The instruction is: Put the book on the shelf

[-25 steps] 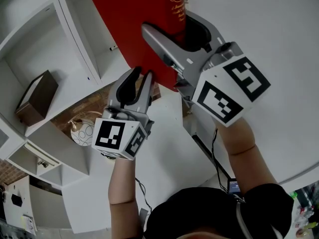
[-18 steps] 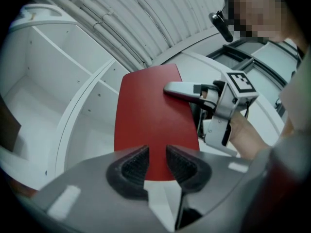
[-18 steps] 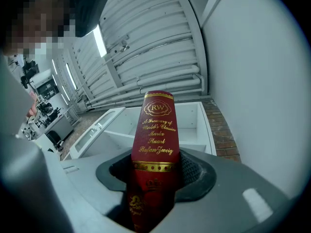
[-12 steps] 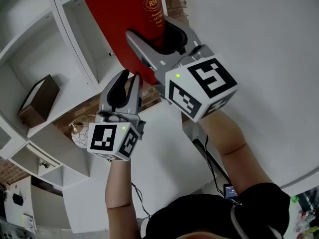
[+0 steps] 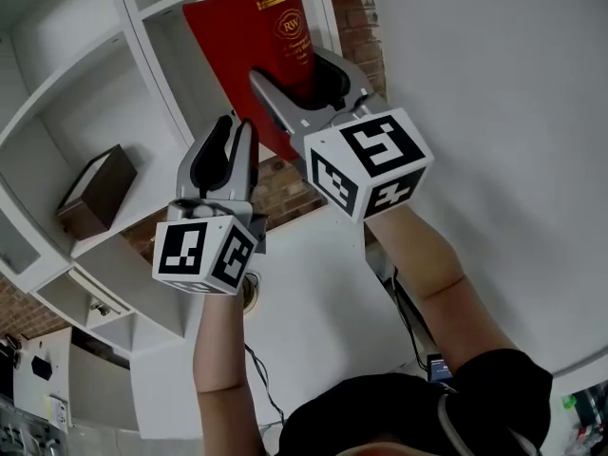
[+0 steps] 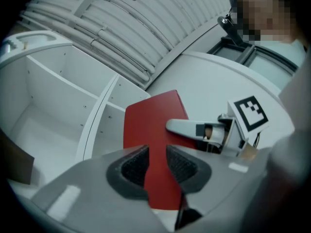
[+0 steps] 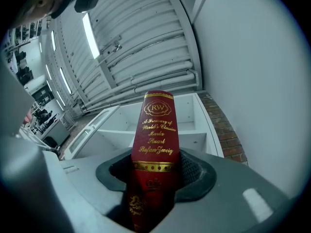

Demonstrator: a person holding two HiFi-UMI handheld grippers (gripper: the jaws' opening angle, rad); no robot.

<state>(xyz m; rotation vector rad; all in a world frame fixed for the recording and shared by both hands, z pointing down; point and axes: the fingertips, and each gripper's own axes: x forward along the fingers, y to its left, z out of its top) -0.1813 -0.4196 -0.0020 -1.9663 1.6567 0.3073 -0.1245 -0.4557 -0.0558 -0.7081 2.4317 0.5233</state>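
A thick red book (image 5: 249,50) with gold lettering on its spine (image 7: 156,130) is held upright, high against a white shelf unit (image 5: 142,60). Its top reaches the mouth of an upper compartment. My right gripper (image 5: 299,79) is shut on the book's lower part, one jaw on each cover; its finger (image 6: 192,127) lies across the red cover (image 6: 150,123). My left gripper (image 5: 233,126) sits just left of the book's lower edge. Its jaws stand almost together with a narrow slot (image 6: 158,154), and only the red cover shows through.
A brown box (image 5: 95,193) lies in a lower-left compartment. A brick strip (image 5: 356,8) runs between the shelf unit and a plain white wall (image 5: 494,84) on the right. Neighbouring compartments (image 6: 53,106) look bare.
The book and both grippers have shifted toward the shelf; the book's top now shows at the upper compartment. The left gripper rose alongside the cover. The jaws look unchanged.
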